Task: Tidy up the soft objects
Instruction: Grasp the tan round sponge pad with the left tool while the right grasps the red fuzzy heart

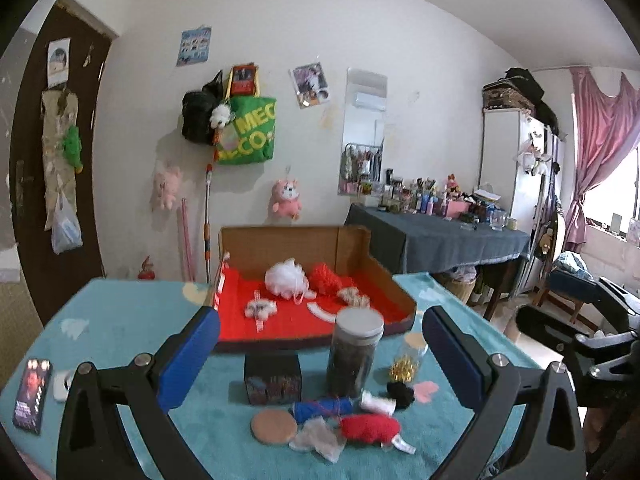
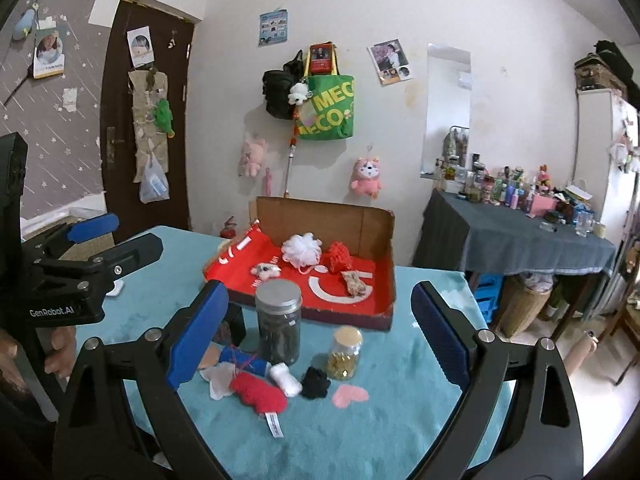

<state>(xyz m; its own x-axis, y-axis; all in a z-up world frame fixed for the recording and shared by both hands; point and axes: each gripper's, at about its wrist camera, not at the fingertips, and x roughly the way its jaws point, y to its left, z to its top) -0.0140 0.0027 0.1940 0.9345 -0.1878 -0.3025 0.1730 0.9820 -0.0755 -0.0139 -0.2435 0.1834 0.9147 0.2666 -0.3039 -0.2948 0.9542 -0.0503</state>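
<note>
White walls w/ a dark brown door (image 2: 148,120), green tote bag (image 2: 328,108) & narrow mirror (image 1: 364,132); grey-clothed side table (image 1: 448,240) crowded w/ bottles, pink curtain (image 1: 600,136) beside bright window at right.

Toys and jars on a blue table, seen between wide-open jaws.

The right gripper (image 2: 320,336) has its blue jaws far apart with nothing held between them. On the table (image 2: 400,420) near the front lie a red fuzzy toy (image 2: 260,394), a small white roll (image 2: 285,378), a black pom-pom (image 2: 315,383) and a pink heart (image 2: 350,396). A tall dark jar (image 2: 278,324) and a little gold jar (image 2: 345,354) stand behind them. Farther back, a cardboard box (image 2: 320,216) with a red floor holds a white puff (image 2: 302,250) and a red puff (image 2: 340,256). The left gripper (image 2: 92,252) shows at the left edge.
</note>
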